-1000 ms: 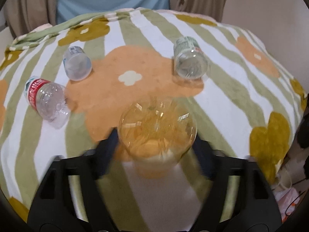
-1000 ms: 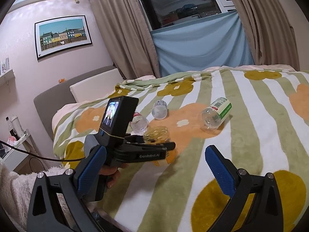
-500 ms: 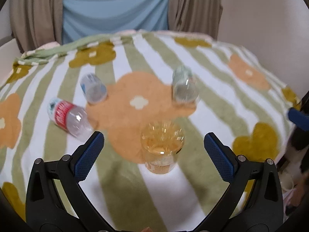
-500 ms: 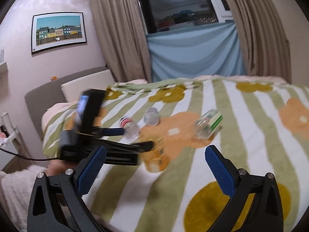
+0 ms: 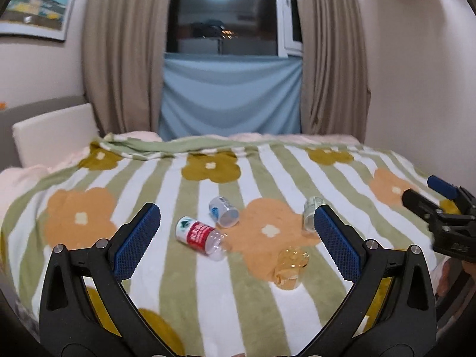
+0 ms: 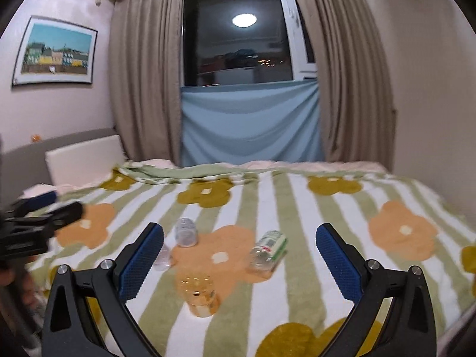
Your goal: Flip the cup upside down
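I see the cup (image 5: 291, 267) standing on the bed (image 5: 342, 321), on the striped flower blanket (image 5: 208, 297). It's amber and see-through, and sits at the near edge of the big orange flower (image 5: 267, 232). Which end is down I can't tell; it's blurred in both views. Nothing touches it.

Relative to the cup:
- red-label bottle (image 5: 200, 237) lies on its side to the left, well apart
- blue-label bottle (image 5: 223, 211) lies beyond that, further back and left
- green-label bottle (image 6: 268, 250) lies on its side behind and to the right; in the left wrist view it's half hidden behind a finger pad

Left hand-held gripper (image 5: 235, 242): fingers spread wide with nothing between them, held back from the cup and above the near edge of the bed. The cup shows low in the gap, nearer the right pad.

Right hand-held gripper (image 6: 239, 263): also spread wide and holding nothing, with the cup low in its gap, nearer the left pad.

Each unit shows at the edge of the other's view, on opposite sides of the cup, both clear of it.

Behind the bed: beige curtains (image 6: 142, 68), dark window (image 6: 238, 35), blue cloth (image 6: 250, 125) below it.
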Tool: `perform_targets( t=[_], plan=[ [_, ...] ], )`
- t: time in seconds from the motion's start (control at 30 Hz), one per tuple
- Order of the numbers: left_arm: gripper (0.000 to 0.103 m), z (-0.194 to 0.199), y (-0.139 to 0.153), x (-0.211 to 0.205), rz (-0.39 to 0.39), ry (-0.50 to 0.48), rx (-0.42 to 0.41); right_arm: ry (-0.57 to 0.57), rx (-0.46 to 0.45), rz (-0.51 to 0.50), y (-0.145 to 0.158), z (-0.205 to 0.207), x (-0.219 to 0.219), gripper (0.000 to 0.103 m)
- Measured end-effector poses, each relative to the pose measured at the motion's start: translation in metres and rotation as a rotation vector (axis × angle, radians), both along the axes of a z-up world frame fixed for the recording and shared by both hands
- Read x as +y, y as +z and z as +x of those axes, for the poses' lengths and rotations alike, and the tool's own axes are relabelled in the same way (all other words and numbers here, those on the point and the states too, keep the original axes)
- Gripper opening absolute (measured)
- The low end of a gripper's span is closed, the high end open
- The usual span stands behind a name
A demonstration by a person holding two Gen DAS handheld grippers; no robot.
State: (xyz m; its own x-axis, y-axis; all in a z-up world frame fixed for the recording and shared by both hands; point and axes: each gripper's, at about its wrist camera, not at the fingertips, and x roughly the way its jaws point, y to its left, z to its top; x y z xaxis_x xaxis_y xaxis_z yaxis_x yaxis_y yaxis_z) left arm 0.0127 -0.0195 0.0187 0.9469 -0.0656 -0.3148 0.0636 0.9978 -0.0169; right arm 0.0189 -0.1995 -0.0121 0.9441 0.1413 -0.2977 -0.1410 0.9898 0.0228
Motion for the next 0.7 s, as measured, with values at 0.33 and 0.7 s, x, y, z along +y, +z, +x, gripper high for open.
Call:
perform_targets(
  t=[0.33,0.7],
  plan=[
    [0.103,-0.032,-0.018,0.026,-0.025,0.028,-0.046,-0.051,-0.027,-0.057,-0.010,-0.023,0.028,0.102],
    [0.103,-0.035,-0.021,0.023,-0.009,0.004,-0.056,-0.083,-0.019,-0.056,-0.011,-0.029,0.034,0.102]
  ],
)
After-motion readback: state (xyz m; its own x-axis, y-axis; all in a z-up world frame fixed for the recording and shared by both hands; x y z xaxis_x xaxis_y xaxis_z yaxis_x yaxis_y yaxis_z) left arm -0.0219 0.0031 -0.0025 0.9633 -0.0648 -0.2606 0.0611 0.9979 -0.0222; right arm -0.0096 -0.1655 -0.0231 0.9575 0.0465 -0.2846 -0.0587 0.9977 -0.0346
